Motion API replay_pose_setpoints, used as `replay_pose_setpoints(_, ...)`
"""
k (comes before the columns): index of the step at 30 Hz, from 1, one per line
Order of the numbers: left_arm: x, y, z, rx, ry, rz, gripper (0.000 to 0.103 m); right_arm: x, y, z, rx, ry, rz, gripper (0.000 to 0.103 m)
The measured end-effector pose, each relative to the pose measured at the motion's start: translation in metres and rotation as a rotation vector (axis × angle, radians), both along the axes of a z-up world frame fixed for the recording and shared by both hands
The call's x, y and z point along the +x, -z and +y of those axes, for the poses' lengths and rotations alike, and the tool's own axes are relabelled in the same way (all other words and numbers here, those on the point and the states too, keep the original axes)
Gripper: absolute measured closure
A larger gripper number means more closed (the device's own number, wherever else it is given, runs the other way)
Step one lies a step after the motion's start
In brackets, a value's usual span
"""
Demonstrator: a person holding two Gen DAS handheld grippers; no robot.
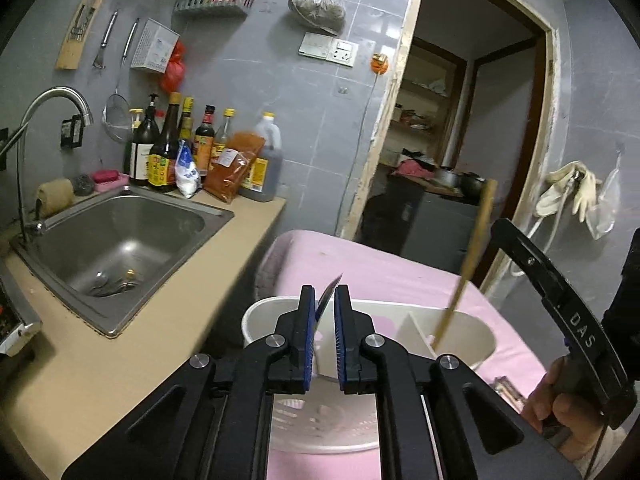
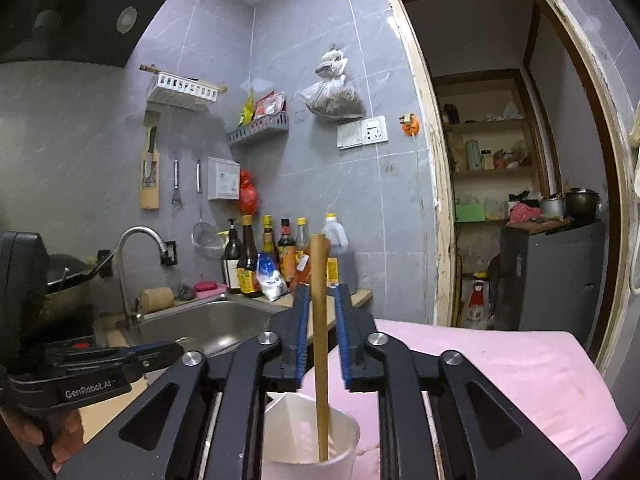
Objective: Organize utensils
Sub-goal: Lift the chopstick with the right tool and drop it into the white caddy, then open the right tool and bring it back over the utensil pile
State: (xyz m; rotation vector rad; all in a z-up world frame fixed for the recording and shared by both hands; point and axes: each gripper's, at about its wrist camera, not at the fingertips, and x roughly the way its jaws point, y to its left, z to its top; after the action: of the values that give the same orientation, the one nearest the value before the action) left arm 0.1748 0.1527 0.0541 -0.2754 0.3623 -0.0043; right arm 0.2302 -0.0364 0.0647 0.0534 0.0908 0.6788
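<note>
Two claws over white utensil holder [image 1: 456, 320] on pink-covered surface [image 1: 384, 272]. Left claw [image 1: 324, 340]: narrow gap, thin dark blade-like utensil [image 1: 329, 294] between the pads; whether clamped, cannot tell. Right claw [image 2: 322, 344]: narrowly parted around wooden stick [image 2: 320, 320], no clear contact; stick stands in holder's right compartment. Sink [image 1: 120, 240] at left.

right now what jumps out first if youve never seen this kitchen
A wooden stick stands upright in the white divided holder on the pink cloth, between the right gripper fingers. The left gripper holds a thin dark blade-like utensil over the holder's other compartment; beside it lies the steel sink.
</note>
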Motion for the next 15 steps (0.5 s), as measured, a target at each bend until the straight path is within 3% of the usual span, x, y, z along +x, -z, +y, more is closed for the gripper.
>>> replay_pose_setpoints(7, -0.011, -0.016, -0.008, -0.008, 0.01, -0.051, 0.074, -0.011, -0.011, -0.015, 0.044, -0.024, -0.016, 0.069)
replay_pose_setpoints(11, -0.018, -0.027, -0.019, 0.0, 0.026, -0.082, 0.066, -0.018, -0.018, -0.03, 0.076, -0.015, -0.034, 0.052)
replay_pose_setpoints(13, -0.023, -0.032, -0.028, 0.011, 0.033, -0.103, 0.054, -0.022, -0.022, -0.04, 0.083, 0.001, -0.046, 0.048)
replay_pose_setpoints(15, -0.027, -0.036, -0.036, 0.021, 0.04, -0.126, 0.044, -0.027, -0.026, -0.053, 0.09, 0.022, -0.059, 0.029)
